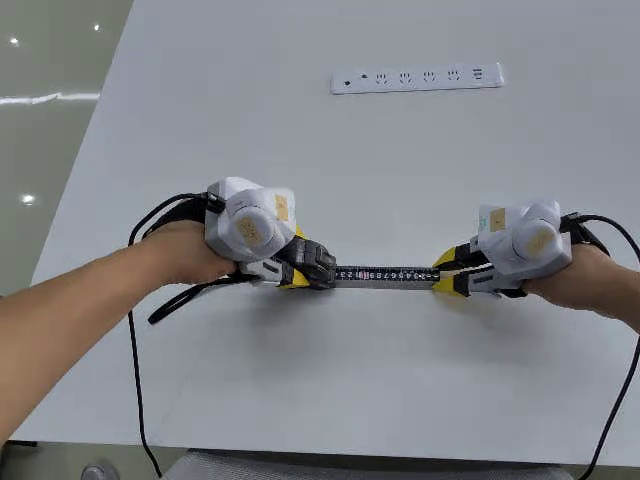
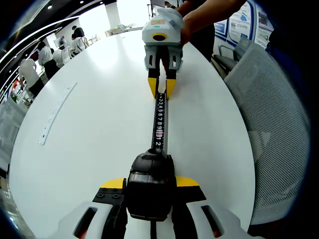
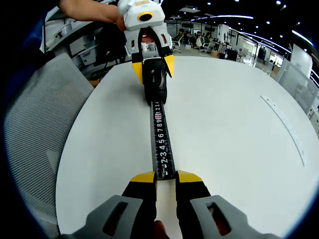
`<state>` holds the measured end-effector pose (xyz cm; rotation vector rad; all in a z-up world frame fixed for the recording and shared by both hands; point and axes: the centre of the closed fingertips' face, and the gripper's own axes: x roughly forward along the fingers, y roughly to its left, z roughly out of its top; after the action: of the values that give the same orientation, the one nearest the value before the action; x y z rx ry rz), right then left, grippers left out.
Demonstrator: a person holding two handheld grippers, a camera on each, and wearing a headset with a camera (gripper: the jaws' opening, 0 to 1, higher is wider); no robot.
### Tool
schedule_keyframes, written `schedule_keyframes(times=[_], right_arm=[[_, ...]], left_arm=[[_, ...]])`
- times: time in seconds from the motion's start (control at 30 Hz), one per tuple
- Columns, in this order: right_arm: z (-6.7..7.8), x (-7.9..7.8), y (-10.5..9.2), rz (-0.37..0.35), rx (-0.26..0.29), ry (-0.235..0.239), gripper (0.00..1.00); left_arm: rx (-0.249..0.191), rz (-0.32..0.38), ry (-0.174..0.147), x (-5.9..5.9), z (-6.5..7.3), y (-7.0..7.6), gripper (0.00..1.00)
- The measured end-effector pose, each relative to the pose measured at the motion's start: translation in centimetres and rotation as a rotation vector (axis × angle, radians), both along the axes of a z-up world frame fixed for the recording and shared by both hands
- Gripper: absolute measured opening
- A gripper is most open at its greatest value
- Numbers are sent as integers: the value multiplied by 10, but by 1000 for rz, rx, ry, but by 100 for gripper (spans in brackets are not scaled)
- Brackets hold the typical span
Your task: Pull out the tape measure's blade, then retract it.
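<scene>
A black tape measure case [image 1: 312, 265] is seen low over the white table [image 1: 250, 120], near its front edge, with the numbered blade [image 1: 385, 273] drawn out a short way. A white power strip [image 1: 417, 77] is set well apart, farther back. The case is clamped by the left gripper [image 1: 298, 270]; the blade's end is pinched by the right gripper [image 1: 447, 273].

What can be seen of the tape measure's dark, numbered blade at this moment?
The narrow dark blade, printed with pale numerals and one red mark, is partly drawn out of the black tape measure case. It runs straight and level, close over the white table; whether it touches the table I cannot tell. Its free end is pinched between the yellow-tipped jaws of the right gripper, and the left gripper clamps the case at the other end.
</scene>
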<state>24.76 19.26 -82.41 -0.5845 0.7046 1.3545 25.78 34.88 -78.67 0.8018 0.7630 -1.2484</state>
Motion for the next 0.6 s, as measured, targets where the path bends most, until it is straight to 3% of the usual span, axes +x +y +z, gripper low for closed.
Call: schedule_keyframes(times=[0.6], right_arm=[[5,-5,-19,-13,-15,7,9]], left_arm=[[3,-4,4,0,1,0,30]])
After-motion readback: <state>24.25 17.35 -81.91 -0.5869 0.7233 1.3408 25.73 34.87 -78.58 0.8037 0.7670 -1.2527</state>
